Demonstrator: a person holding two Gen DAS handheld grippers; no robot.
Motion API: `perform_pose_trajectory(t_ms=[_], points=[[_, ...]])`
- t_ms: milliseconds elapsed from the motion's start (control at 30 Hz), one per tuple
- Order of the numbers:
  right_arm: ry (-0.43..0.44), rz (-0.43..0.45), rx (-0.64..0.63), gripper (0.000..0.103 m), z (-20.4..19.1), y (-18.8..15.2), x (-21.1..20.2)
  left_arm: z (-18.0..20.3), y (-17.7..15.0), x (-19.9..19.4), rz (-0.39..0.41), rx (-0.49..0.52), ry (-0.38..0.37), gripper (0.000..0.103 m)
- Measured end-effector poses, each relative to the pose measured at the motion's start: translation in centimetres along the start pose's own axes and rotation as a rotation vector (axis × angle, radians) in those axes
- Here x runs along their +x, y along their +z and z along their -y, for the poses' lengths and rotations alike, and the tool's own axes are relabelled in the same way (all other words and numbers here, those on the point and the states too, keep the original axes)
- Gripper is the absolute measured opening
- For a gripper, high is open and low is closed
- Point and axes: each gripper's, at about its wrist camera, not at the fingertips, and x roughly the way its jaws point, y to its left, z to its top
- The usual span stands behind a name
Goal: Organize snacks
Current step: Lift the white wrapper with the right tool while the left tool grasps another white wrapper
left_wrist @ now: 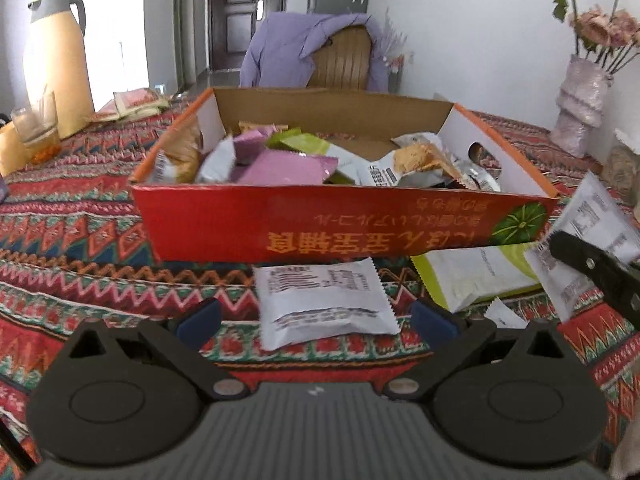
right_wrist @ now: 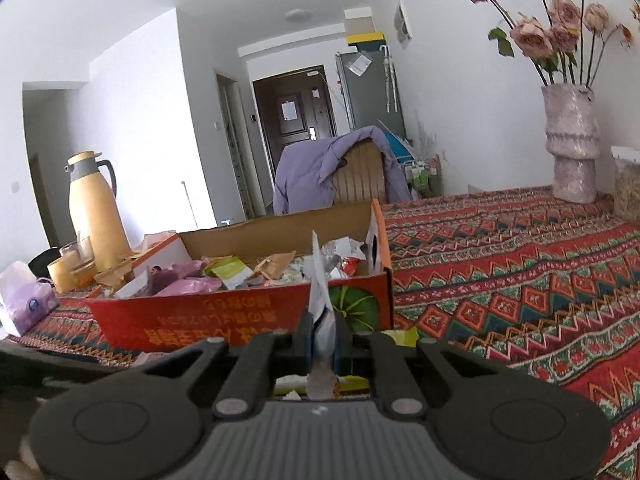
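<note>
A red cardboard box (left_wrist: 320, 228) holding several snack packets stands on the patterned tablecloth; it also shows in the right wrist view (right_wrist: 224, 312). My left gripper (left_wrist: 316, 316) is open, its blue pads on either side of a white snack packet (left_wrist: 324, 300) lying in front of the box. A green-and-white packet (left_wrist: 476, 276) lies to its right. My right gripper (right_wrist: 322, 330) is shut on a white packet (right_wrist: 320, 288), held edge-on just in front of the box; that gripper and its packet (left_wrist: 592, 236) also show at the right in the left wrist view.
A yellow thermos (left_wrist: 56, 56) and a glass (left_wrist: 36, 128) stand at the back left. A pink vase with flowers (right_wrist: 570, 144) stands at the back right. A chair draped with a purple jacket (left_wrist: 316, 52) is behind the table. A tissue pack (right_wrist: 24, 300) lies at the left.
</note>
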Motion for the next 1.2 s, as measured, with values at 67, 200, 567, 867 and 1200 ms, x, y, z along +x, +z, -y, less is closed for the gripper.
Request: perform_pose_trajectory(t_ms=[67,200,567,867,1200], points=[[0.005,0.002,0.003,0.009,0.1,-0.1,0.0,0.4,0.3,0.8,-0.018,-0.016,0.019,0.103],[0.008,0.007,-0.001,0.009,-0.1,-0.2,-0.2,1.0,0.7,2.2,-0.051,-0.030,0.062,0.103],[0.013,0.002,-0.004,0.009,-0.3,-0.3,-0.2,1.2,1.2,3.8,-0.085,-0.036,0.125,0.103],[0.011,-0.001,-0.009,0.009,-0.5,-0.4,-0.2,1.4,0.9,3.6,-0.065,-0.030,0.119,0.094],[0.019,0.009,-0.042,0.009,-1.0,-0.7,-0.4,1.3,0.3,1.9,-0.028,0.003,0.090,0.057]])
